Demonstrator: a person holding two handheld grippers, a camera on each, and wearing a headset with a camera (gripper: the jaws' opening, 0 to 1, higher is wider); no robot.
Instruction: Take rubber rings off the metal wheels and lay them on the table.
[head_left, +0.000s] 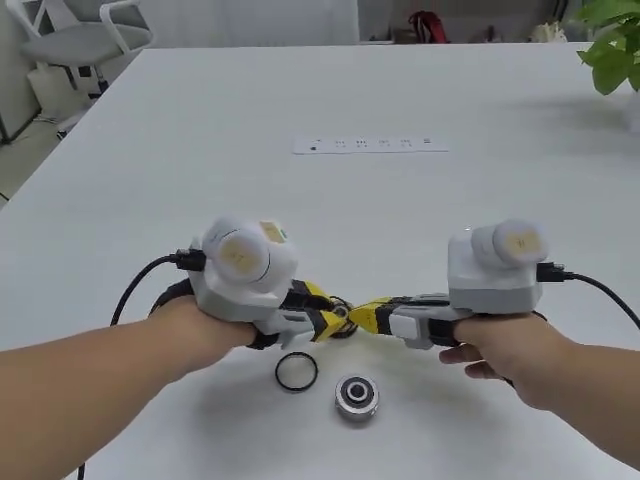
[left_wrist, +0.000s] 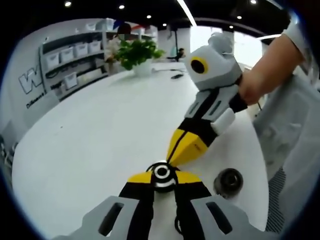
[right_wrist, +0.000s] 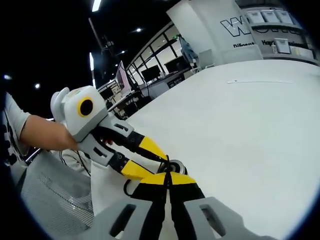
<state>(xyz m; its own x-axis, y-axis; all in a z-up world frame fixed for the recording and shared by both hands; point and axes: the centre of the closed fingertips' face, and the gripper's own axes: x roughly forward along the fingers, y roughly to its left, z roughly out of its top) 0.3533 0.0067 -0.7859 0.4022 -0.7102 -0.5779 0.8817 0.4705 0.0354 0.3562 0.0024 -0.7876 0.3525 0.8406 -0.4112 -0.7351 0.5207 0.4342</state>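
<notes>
Closest to the person, on the near side of both grippers, a loose metal wheel (head_left: 357, 396) lies flat on the white table (head_left: 300, 200). A black rubber ring (head_left: 296, 371) lies flat just beside it, apart from it and roughly under the jaws of the left gripper (head_left: 335, 319).

The left gripper is held in the person's left hand (head_left: 205, 330). Its yellow-tipped jaws are closed around a second metal wheel (left_wrist: 162, 171), one tip on each side, holding it clear of the table. In the left gripper view the loose wheel sits on the table to the right of those jaws.

The right gripper (head_left: 358, 317), held in the right hand (head_left: 500, 350), points straight at the left gripper, tip to tip. Its two jaws are pressed together into a narrow wedge, and that wedge touches the rim of the held wheel. In the right gripper view the wheel appears just beyond its joined tips, with a dark band along the edge. Whether any rubber is nipped between the right jaws cannot be made out.

Well beyond both grippers, a white socket strip (head_left: 370, 146) lies on the table, and a green plant (head_left: 612, 45) stands off past the right gripper.
</notes>
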